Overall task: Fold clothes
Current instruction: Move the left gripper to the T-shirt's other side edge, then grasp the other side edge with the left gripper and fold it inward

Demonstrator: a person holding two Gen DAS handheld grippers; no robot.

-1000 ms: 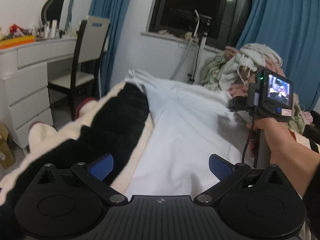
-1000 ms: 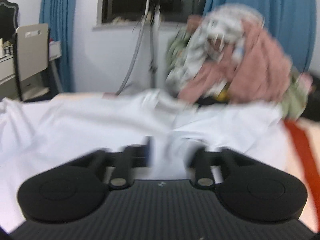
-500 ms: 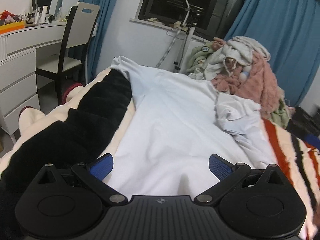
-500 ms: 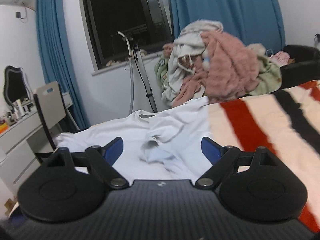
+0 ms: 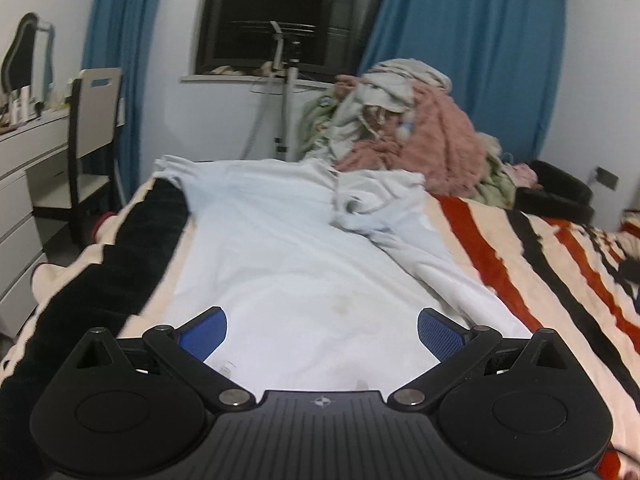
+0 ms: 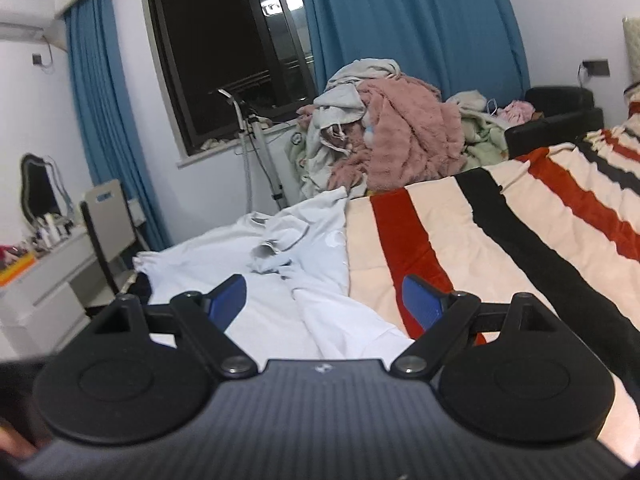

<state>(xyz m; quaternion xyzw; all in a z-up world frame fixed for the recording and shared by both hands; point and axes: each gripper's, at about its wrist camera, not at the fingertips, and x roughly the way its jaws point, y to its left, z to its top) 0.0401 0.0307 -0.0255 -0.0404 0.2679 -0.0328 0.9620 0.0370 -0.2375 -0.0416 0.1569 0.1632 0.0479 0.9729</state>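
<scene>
A white shirt (image 5: 288, 248) lies spread lengthwise on the striped blanket (image 5: 560, 264), its far right part bunched into a crumpled fold (image 5: 360, 208). It also shows in the right wrist view (image 6: 240, 272). My left gripper (image 5: 322, 332) is open and empty, hovering over the shirt's near end. My right gripper (image 6: 322, 300) is open and empty, above the shirt's right edge where it meets the blanket (image 6: 500, 248).
A pile of unfolded clothes (image 5: 408, 128) sits at the far end of the bed. A black garment (image 5: 120, 280) lies along the shirt's left side. A chair (image 5: 92, 132) and white dresser (image 5: 24, 184) stand left. A garment steamer stand (image 5: 286, 92) is by the window.
The right gripper let go of the shirt's far right part and pulled back toward the near end, now open. The left view swung right and rose; the other hand left its view.
</scene>
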